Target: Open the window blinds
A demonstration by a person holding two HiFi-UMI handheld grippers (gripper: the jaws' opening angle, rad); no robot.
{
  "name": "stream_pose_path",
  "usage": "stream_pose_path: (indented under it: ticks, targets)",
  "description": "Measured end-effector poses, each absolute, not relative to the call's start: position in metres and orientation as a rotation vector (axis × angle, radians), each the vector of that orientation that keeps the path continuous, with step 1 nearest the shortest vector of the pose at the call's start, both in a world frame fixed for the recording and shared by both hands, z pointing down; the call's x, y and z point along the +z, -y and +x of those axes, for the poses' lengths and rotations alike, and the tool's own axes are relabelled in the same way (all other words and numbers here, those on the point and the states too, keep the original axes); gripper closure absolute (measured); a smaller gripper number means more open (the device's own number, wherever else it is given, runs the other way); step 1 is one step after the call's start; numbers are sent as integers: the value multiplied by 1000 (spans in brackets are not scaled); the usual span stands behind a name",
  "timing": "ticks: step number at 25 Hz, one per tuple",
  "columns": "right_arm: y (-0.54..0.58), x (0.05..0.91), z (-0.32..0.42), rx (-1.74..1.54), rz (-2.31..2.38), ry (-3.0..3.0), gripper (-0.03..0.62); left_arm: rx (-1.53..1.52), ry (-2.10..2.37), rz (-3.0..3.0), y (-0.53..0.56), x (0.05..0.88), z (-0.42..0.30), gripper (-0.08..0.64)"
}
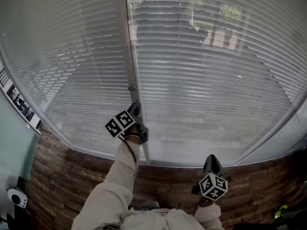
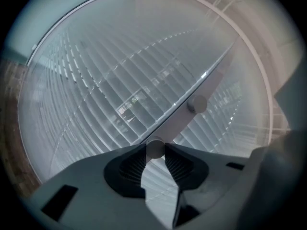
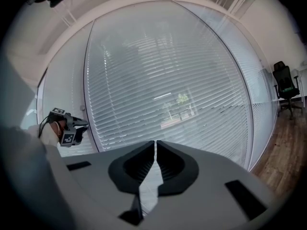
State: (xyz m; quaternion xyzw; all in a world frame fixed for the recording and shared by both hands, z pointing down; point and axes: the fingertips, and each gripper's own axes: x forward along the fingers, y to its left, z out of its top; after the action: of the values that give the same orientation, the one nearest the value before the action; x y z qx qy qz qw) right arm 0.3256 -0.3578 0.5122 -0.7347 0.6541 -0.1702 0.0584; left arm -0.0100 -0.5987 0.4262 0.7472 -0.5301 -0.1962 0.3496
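Window blinds [image 1: 206, 75], slats only partly tilted, span nine to three o'clock as my left tongs [image 1: 135, 105] clamp the round knob [image 2: 155, 149] on the mullion [image 1: 125, 47], presumably to twist it, while my right tongs [image 3: 155, 145] wait at five o'clock, closed and empty.

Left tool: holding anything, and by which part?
The left tool grips the lower round knob on the window frame, across its sides. The right tool is shut, empty.

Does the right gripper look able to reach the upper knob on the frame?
Probably yes: the upper knob stands bare above the left gripper, and nothing lies between it and the right gripper.
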Motion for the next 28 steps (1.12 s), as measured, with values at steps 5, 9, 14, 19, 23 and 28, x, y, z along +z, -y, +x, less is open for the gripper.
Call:
stream_pose_path:
  ticks: [5, 9, 14, 19, 23, 28]
  targets:
    - [358, 510, 331, -502, -2231, -1970, 577, -193, 1593, 2113, 598, 428, -11, 437]
    - [353, 508, 334, -496, -2229, -1973, 577, 0, 1710, 2204, 594, 428, -9, 437]
    - [355, 507, 334, -489, -2228, -1980, 577, 175, 1820, 2274, 592, 421, -12, 437]
    - [356, 505, 335, -483, -2226, -1983, 577, 331, 1900, 2332, 594, 421, -12, 437]
    - [357, 507, 334, -485, -2221, -1986, 577, 442, 1966, 2387, 597, 423, -11, 437]
    - [357, 506, 335, -480, -2222, -1984, 577, 539, 2010, 2415, 597, 422, -10, 437]
